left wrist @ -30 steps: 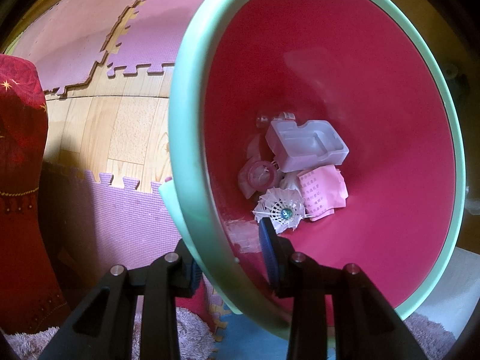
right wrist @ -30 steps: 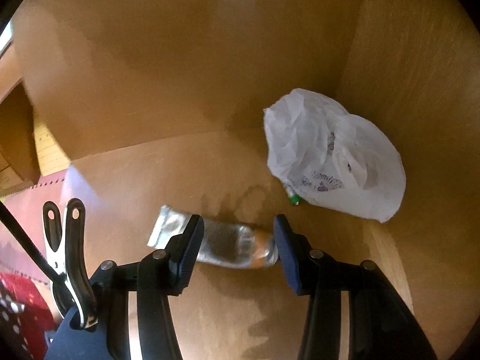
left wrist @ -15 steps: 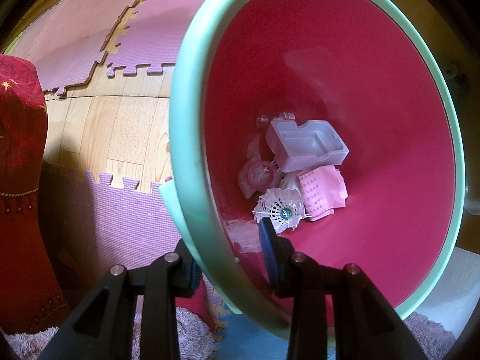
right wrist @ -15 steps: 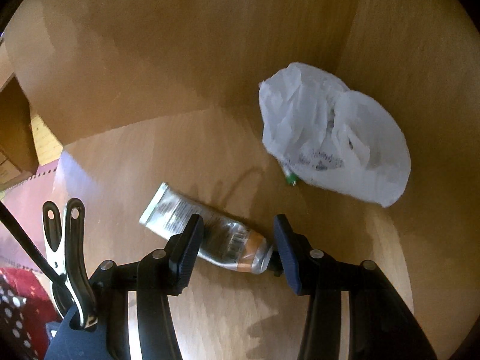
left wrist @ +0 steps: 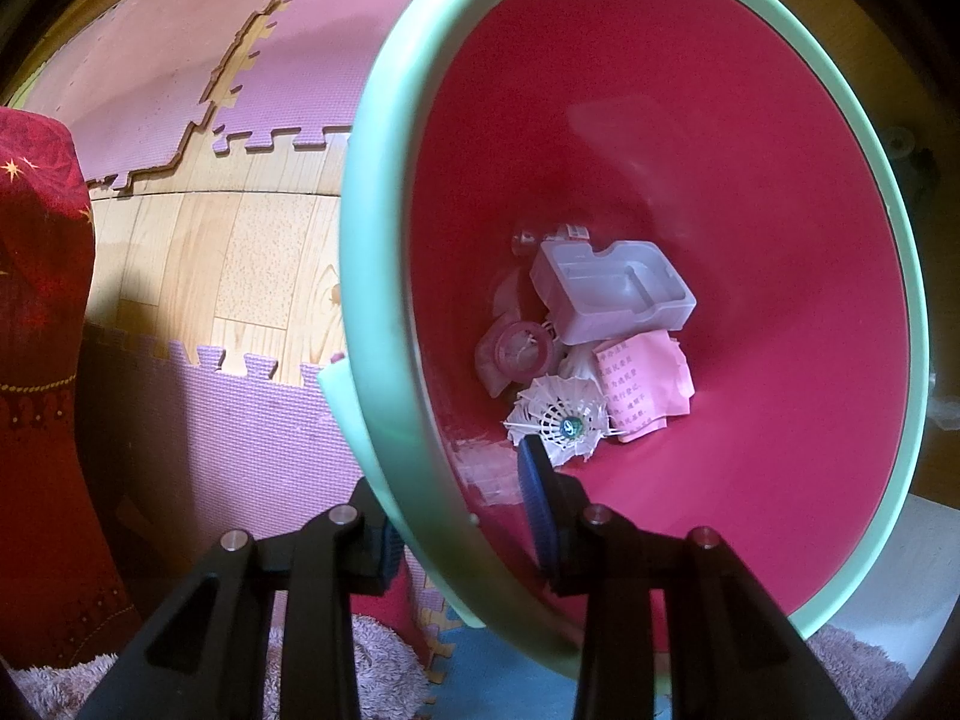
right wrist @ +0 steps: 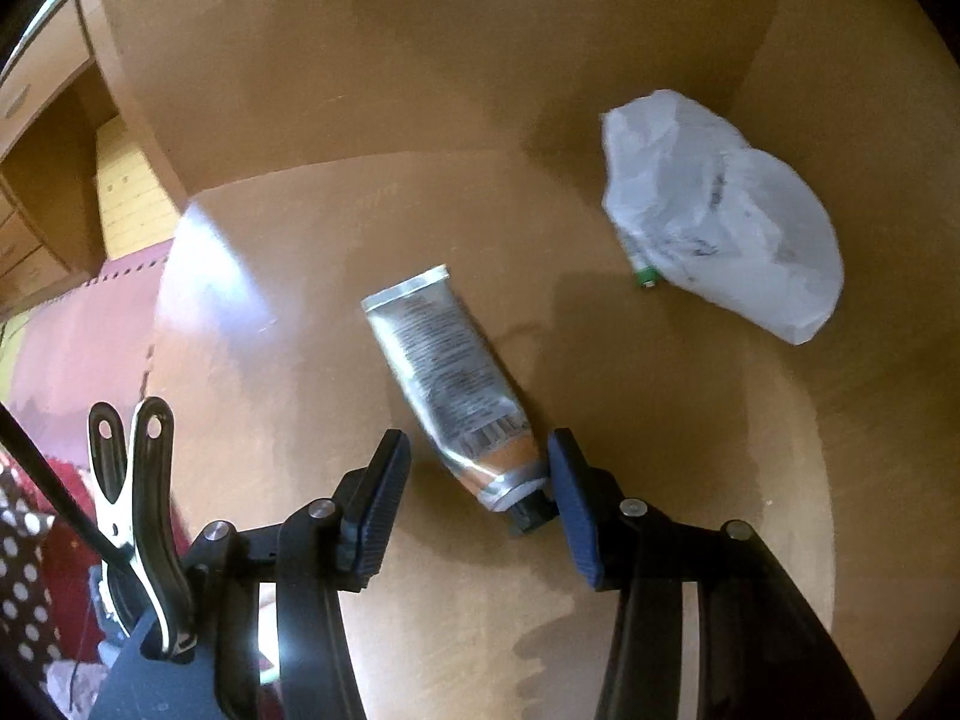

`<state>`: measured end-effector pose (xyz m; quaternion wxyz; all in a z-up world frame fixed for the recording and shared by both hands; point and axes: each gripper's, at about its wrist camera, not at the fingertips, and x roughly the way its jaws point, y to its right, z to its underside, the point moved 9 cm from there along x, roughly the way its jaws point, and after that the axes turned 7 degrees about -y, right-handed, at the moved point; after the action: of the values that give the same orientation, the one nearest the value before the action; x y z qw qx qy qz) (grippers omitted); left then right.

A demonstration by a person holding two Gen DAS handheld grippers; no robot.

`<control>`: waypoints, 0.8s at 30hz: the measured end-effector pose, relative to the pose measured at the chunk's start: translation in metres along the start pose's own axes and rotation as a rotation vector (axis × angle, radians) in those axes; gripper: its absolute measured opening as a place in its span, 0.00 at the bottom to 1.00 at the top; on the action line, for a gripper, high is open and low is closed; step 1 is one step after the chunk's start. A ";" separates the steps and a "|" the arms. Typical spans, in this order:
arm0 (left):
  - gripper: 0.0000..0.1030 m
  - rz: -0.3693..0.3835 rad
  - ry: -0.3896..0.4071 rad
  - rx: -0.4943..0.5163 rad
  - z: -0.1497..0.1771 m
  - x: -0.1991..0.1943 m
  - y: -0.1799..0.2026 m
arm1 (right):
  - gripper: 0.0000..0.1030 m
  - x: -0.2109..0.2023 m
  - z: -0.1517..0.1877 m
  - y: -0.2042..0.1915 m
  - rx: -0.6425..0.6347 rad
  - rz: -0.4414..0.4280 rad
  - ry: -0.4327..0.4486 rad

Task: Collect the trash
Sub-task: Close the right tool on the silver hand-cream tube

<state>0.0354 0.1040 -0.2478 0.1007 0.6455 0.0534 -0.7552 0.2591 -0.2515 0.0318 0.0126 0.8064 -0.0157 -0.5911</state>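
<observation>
The left gripper [left wrist: 462,501] had its fingers [left wrist: 536,495] clamped on the smooth mint-green rim of a round red bin [left wrist: 384,312], one outside, one inside. At the bin's bottom lay a feathered white shuttlecock [left wrist: 561,417], a translucent plastic tray [left wrist: 612,291] and crumpled pink paper [left wrist: 645,387]. Purple foam mats [left wrist: 216,420] and a red cloth [left wrist: 42,390] flanked it on the wooden floor [left wrist: 240,258]. The right gripper [right wrist: 477,483] stood half open, gripping nothing, its fingers astride the capped end of a squeezed silver tube [right wrist: 453,384] lying on a brown wooden shelf [right wrist: 300,396]; the right finger sat just beside the cap. A crinkled white plastic bag [right wrist: 720,216] lay in the far right corner.
</observation>
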 end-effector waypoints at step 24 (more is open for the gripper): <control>0.35 0.000 0.000 0.000 0.000 0.000 0.000 | 0.35 -0.003 0.016 -0.012 -0.009 -0.029 0.128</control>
<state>0.0354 0.1040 -0.2477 0.1005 0.6456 0.0534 -0.7551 0.2426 -0.2391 0.0295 0.0086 0.8425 -0.0003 -0.5387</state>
